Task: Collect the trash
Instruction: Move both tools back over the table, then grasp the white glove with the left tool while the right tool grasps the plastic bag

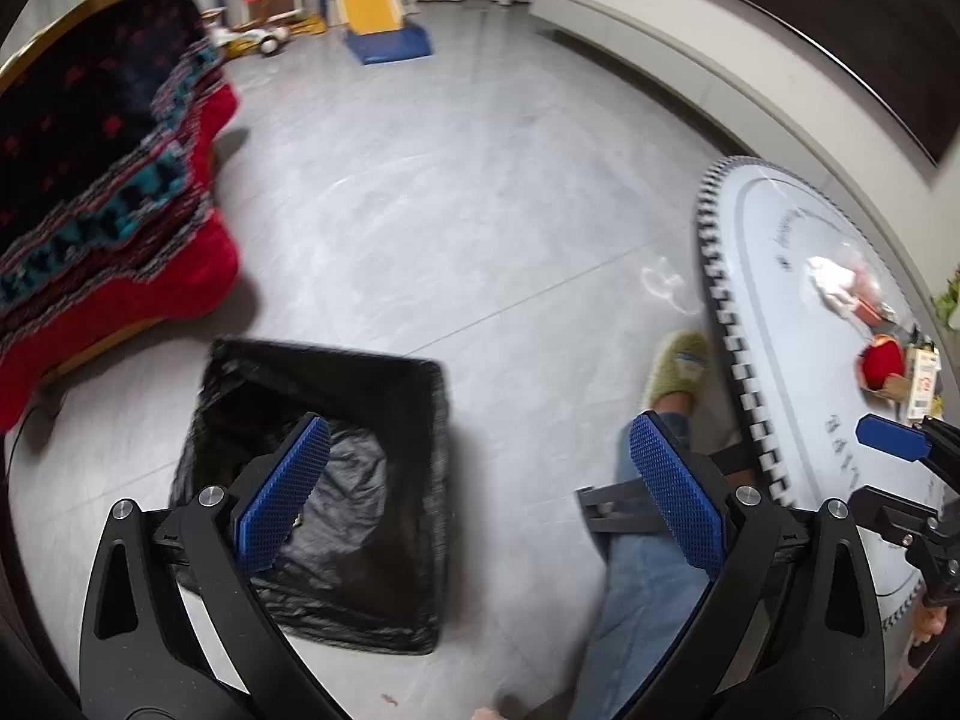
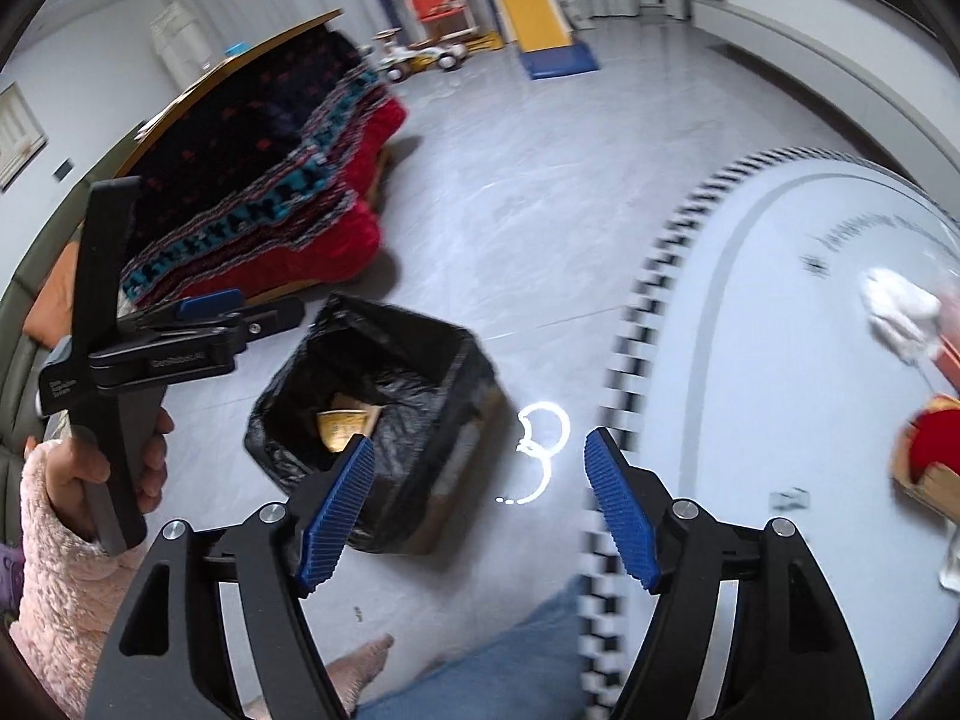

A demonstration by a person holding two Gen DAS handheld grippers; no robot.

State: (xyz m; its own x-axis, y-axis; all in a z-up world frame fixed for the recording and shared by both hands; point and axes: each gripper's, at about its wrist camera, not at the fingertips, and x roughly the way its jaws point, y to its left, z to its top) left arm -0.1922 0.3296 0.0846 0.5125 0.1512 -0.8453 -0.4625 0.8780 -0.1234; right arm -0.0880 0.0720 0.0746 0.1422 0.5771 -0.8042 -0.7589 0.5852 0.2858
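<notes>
A bin lined with a black bag [image 1: 336,480] stands on the grey floor; in the right wrist view [image 2: 384,420] a tan paper piece [image 2: 345,423] lies inside it. My left gripper [image 1: 480,498] is open and empty, above the bin and the floor. My right gripper [image 2: 480,516] is open and empty, between the bin and the round table [image 2: 780,420]. On the table lie a crumpled white tissue [image 2: 900,312], a red round item in a cardboard box [image 2: 933,450] and a small clear scrap [image 2: 792,499]. The same tissue [image 1: 831,285] and red item [image 1: 882,363] show in the left wrist view.
A sofa with a red and dark patterned blanket [image 1: 102,198] stands left of the bin. The person's jeans leg [image 1: 648,588] and slippered foot [image 1: 678,372] are beside the table. A toy slide [image 1: 378,6] stands far back.
</notes>
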